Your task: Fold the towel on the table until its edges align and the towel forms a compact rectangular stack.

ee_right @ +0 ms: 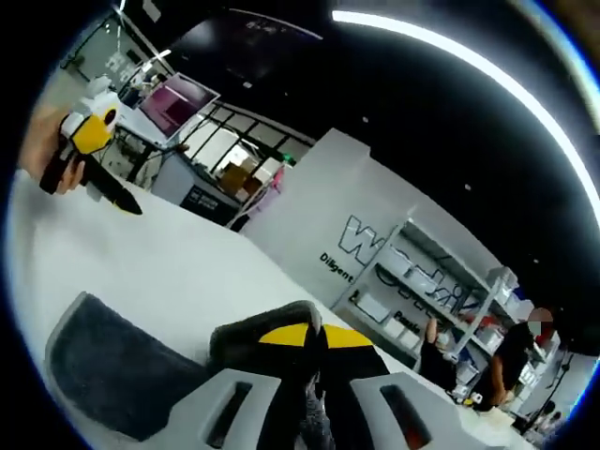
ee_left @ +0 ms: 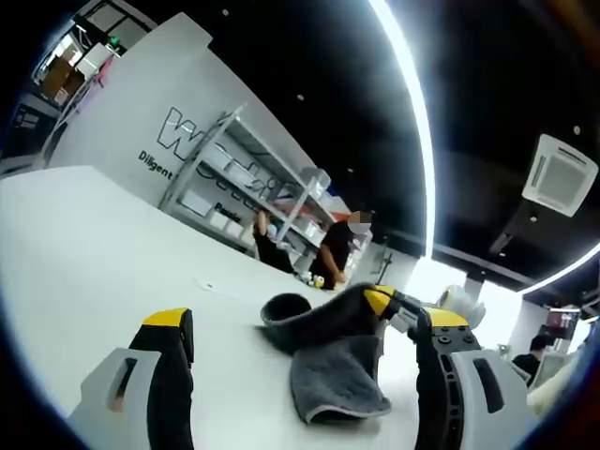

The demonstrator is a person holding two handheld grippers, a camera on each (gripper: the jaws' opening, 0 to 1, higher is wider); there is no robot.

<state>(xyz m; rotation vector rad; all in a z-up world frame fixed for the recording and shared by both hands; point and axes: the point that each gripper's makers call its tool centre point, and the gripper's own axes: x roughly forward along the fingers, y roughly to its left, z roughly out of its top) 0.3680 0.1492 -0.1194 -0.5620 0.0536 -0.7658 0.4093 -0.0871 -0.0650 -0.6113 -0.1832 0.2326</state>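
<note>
Towel (ee_left: 330, 361): dark grey, lying rumpled on the white bench (ee_left: 84, 262), one edge lifted.
Right tool (ee_right: 312, 349): jaws closed, pinching the towel's raised edge.
Left tool (ee_left: 305, 333): jaws wide apart, holding nothing.

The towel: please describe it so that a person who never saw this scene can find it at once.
Look at the big white table. The towel lies on it, in front of the left gripper, with the right gripper shut on a raised fold. It is dark grey, soft and rumpled, unlike the smooth white surface around it.
</note>
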